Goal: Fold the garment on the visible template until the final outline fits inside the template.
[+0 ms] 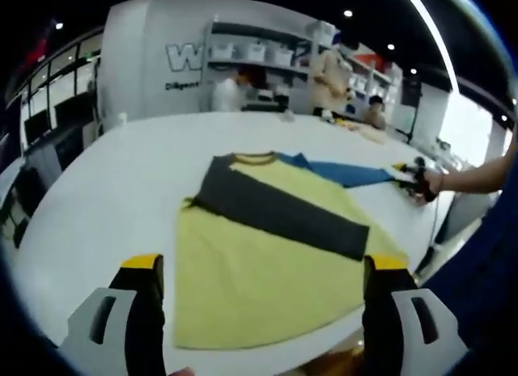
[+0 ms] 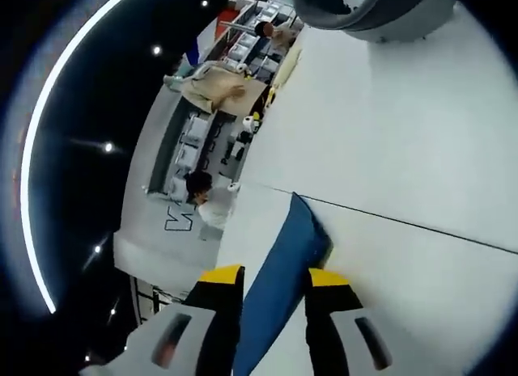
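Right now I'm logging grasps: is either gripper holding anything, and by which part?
The right gripper grips the yellow shirt's blue sleeve near its end; the left gripper holds nothing.

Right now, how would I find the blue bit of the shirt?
Look at the big white table, then the yellow shirt lying flat on it. The blue sleeve stretches sideways from its collar end, pinched by the right hand-held gripper; the other sleeve is dark grey and folded across the shirt.
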{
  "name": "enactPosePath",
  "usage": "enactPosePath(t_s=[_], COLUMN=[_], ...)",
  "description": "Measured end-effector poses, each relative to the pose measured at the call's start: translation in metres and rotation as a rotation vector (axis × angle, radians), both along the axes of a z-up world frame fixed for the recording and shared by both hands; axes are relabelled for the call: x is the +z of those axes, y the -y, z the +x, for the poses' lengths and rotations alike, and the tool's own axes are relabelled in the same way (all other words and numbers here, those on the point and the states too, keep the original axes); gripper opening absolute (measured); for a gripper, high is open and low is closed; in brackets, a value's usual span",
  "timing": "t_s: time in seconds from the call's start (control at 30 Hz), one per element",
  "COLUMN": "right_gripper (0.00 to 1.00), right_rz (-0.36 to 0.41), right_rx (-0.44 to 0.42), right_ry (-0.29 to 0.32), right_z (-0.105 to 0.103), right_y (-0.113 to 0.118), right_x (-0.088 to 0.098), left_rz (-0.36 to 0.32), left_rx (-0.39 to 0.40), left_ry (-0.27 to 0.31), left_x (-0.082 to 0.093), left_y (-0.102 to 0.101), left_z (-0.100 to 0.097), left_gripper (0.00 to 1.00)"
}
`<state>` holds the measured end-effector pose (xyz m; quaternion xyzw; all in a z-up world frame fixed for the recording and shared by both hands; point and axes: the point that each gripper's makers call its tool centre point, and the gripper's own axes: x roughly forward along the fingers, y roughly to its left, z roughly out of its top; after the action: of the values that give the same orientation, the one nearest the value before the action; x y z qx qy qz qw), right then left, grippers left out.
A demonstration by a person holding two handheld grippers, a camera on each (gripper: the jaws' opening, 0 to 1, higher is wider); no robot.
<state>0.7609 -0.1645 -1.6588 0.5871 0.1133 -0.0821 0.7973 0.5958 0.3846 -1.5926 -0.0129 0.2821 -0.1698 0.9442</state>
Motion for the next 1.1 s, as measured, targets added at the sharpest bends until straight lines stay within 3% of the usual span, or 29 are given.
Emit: enactPosePath(t_s=[0.2, 0.4, 0.53, 0.63, 0.87, 1.1], right_gripper=[0.19, 0.01, 0.0, 0.0, 0.0, 0.0], right_rz=[-0.019, -0.077, -0.074, -0.066, -0.066, -0.075], right_rx=[-0.022, -0.038, -0.046, -0.049, -0.035, 0.049], right_ry=[-0.002, -0.058, -0.056, -0.046, 0.035, 0.107], right_z=[0.012, 0.018, 0.019, 0.019, 0.027, 0.041], right_y=[0.009, 0.027, 0.029, 0.028, 0.013, -0.031], right_x=[-0.002, -0.015, -0.016, -0.013, 0.018, 0.06], left_rz=[0.007, 0.01, -0.024, -0.011, 0.0, -0.002], left_rx=[0.011, 0.028, 0.046, 0.043, 0.013, -0.001], left_ry=[0.001, -0.002, 0.002, 0.006, 0.019, 0.027], left_x=[0.002, 0.005, 0.009, 0.01, 0.012, 0.015], left_y=[-0.004, -0.006, -0.007, -0.008, -0.011, -0.02], left_z=[-0.002, -0.007, -0.006, -0.005, -0.002, -0.004], left_gripper=[0.98, 0.98, 0.98, 0.98, 0.98, 0.98])
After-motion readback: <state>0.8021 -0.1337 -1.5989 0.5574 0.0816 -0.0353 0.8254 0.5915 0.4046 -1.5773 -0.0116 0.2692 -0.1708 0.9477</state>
